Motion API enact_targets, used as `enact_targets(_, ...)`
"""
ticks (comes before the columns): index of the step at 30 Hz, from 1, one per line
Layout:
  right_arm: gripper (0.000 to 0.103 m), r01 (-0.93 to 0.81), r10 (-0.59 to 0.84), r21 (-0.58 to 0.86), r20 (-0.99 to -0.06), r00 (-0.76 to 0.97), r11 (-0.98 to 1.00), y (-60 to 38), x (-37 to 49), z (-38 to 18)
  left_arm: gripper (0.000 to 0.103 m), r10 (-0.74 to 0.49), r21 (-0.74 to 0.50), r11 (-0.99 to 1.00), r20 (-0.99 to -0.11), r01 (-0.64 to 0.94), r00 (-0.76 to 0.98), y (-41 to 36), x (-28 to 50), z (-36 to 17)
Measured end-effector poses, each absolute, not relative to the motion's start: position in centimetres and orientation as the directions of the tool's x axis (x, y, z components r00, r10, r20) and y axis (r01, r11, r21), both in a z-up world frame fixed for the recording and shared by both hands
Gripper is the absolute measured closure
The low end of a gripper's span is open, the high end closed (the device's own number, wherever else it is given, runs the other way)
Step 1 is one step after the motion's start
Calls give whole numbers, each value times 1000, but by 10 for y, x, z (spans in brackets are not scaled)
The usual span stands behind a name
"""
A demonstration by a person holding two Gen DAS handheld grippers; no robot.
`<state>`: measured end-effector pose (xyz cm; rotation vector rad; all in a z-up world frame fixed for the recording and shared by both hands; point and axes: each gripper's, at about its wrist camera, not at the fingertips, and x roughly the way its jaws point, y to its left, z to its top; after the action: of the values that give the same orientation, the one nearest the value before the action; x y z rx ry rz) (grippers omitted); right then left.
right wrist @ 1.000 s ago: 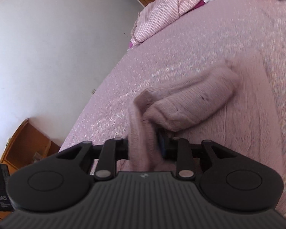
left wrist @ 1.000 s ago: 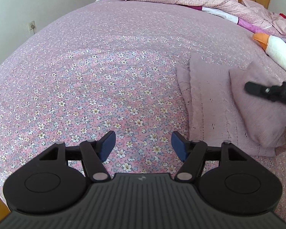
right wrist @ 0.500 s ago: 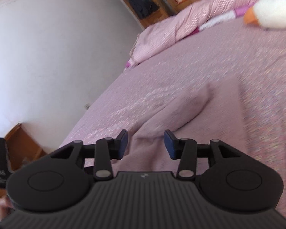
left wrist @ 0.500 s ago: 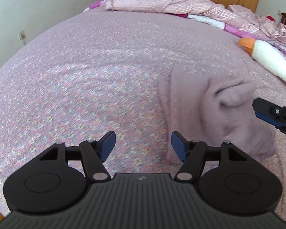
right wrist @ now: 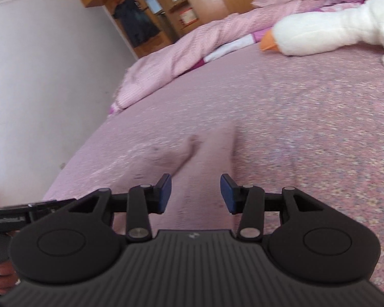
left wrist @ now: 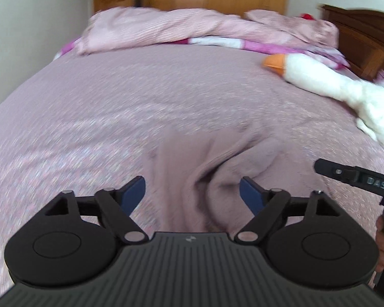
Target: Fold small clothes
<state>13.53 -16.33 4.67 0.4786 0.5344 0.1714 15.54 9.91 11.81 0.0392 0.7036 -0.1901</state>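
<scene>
The mauve knit sweater [left wrist: 204, 168] lay rumpled on the floral bed [left wrist: 89, 128], at lower centre of both frames. The left tool [left wrist: 192, 192] and right tool [right wrist: 195, 193] hovered just over it, both spread wide and grasping nothing.

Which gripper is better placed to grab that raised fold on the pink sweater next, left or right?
Left, probably. The left gripper is open with the sweater's raised fold between its jaws. The right gripper, also open, faces only flatter fabric.
</scene>
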Motion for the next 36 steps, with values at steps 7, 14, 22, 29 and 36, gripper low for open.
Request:
enact_targets(7, 44, -26, 278, 484, -457, 845, 875, -172, 140, 40, 12, -243, 36, 931, -684, 364, 688, 56, 196, 97)
enact_targets(14, 44, -11, 292, 517, -465, 836, 856, -182, 142, 31, 12, -245, 30, 930, -691, 366, 680, 40, 229, 71)
enact_targets(22, 44, -17, 316, 543, -462, 829, 840, -181, 143, 22, 19, -230, -30, 957, -686, 288, 690, 57, 244, 55)
enact_targets(29, 42, -15, 318, 549, -461, 829, 836, -181, 143, 19, 33, -238, -54, 959, -689, 279, 685, 62, 247, 51)
enact_targets(36, 42, -17, 316, 544, -462, 829, 839, -179, 144, 18, 38, -241, -55, 958, -690, 283, 683, 59, 247, 52)
